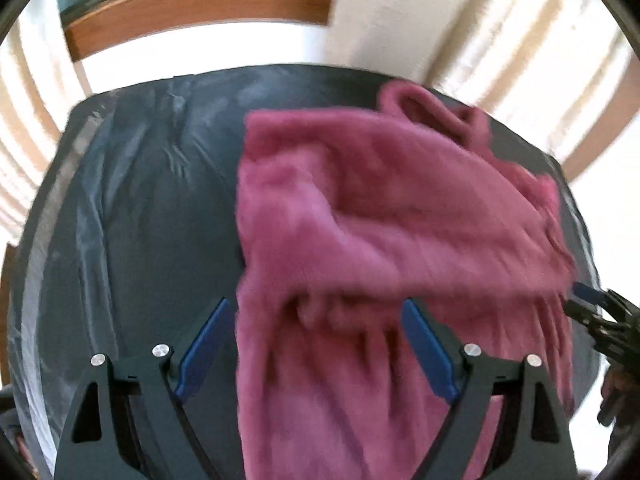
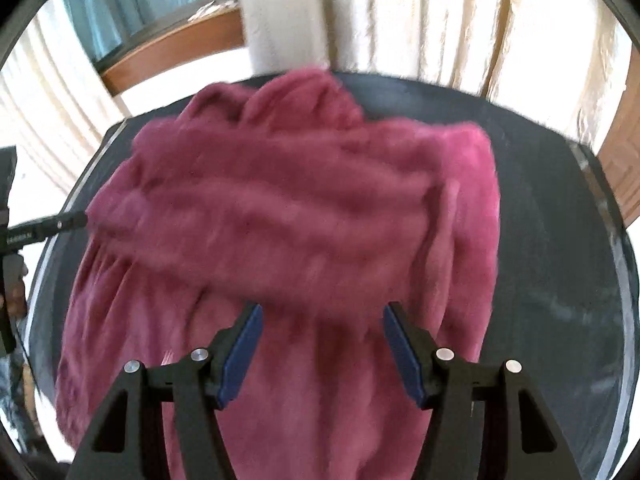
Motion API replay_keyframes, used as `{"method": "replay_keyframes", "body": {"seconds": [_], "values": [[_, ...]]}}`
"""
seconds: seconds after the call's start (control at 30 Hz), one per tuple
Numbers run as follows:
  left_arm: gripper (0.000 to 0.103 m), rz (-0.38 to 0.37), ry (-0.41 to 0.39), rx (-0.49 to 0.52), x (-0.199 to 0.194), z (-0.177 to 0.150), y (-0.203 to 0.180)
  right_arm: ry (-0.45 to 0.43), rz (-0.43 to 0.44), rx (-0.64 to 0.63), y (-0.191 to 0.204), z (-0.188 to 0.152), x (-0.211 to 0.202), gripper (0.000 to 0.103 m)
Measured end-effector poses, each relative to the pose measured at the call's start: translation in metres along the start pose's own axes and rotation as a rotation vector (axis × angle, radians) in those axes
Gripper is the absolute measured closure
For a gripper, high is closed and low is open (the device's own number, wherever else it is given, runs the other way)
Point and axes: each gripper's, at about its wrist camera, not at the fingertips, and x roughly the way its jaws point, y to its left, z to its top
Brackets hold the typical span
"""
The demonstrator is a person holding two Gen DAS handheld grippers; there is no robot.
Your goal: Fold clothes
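your left gripper [image 1: 316,312] and right gripper [image 2: 322,318] both have their fingers spread wide, gripping nothing, over the pink garment [image 2: 288,216]. it lies rumpled and partly folded on the dark table [image 2: 560,208], draping over the near edge.

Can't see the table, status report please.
Both tongs, left and right, open. Pink garment bunched on dark table cover, part folded. Nothing in the way.

A: L gripper [image 1: 316,308]?
B: Jaws spread wide, blue pads [image 1: 204,348] well apart, nothing pinched btwn them.
A: R gripper [image 2: 322,314]?
B: Same, fingers splayed, pads [image 2: 240,356] apart. Its tip shows at the far right of the left wrist view.
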Motion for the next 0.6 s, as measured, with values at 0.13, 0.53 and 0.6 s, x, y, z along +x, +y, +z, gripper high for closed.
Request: {"method": "replay_keyframes", "body": {"seconds": [0.13, 0.53, 0.6], "values": [[0.014, -0.047, 0.069, 0.057, -0.011, -0.056, 0.003, 0.076, 0.006, -0.015, 0.026, -0.05, -0.009, 0.038], [0.014, -0.119, 0.144, 0.049, -0.021, -0.166, 0.04, 0.198, -0.059, 0.021, 0.086, -0.147, 0.003, 0.038], [0.014, -0.131, 0.146, 0.053, -0.023, -0.179, 0.044, 0.19, -0.09, 0.017, 0.09, -0.153, 0.006, 0.037]]}}
